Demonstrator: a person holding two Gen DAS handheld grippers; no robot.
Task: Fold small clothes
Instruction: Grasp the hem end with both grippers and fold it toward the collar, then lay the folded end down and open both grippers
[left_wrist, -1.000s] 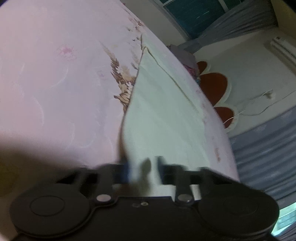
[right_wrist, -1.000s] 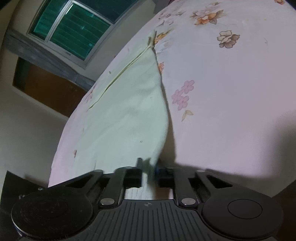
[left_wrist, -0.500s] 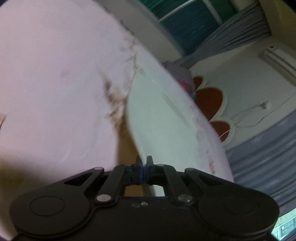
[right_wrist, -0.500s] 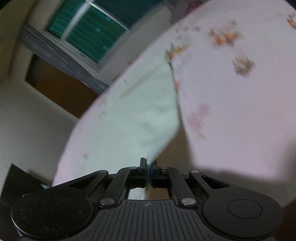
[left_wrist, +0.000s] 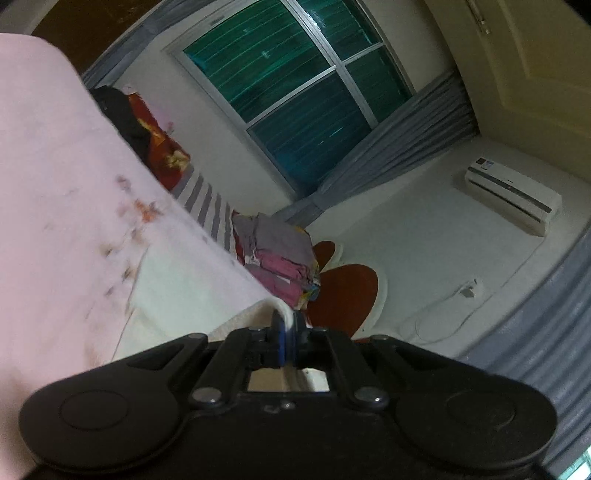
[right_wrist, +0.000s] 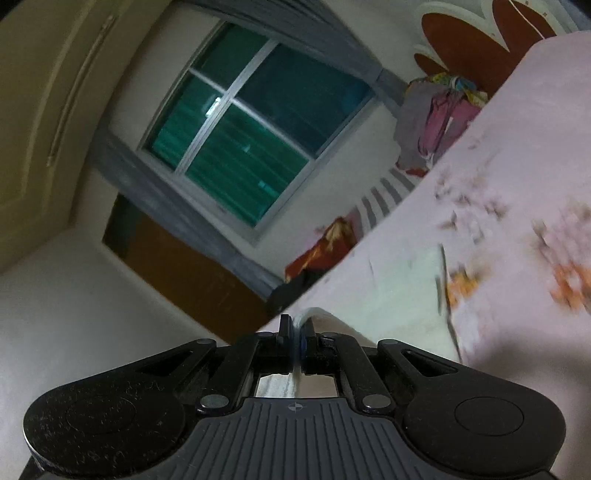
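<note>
1. The pale garment (left_wrist: 192, 291) lay on the pink floral bedsheet (left_wrist: 55, 177) near its edge, beside folded clothes (left_wrist: 280, 258); open room lay beyond.
2. Left gripper (left_wrist: 287, 325) and right gripper (right_wrist: 297, 332) were clamped on garment corners – blur hid the hem.
3. Against a second earlier, both views had tipped up – the window (right_wrist: 236, 129) now showed.

two tools (left_wrist: 288, 328) (right_wrist: 296, 338), one pale cloth (left_wrist: 192, 280) (right_wrist: 402, 291)
</note>
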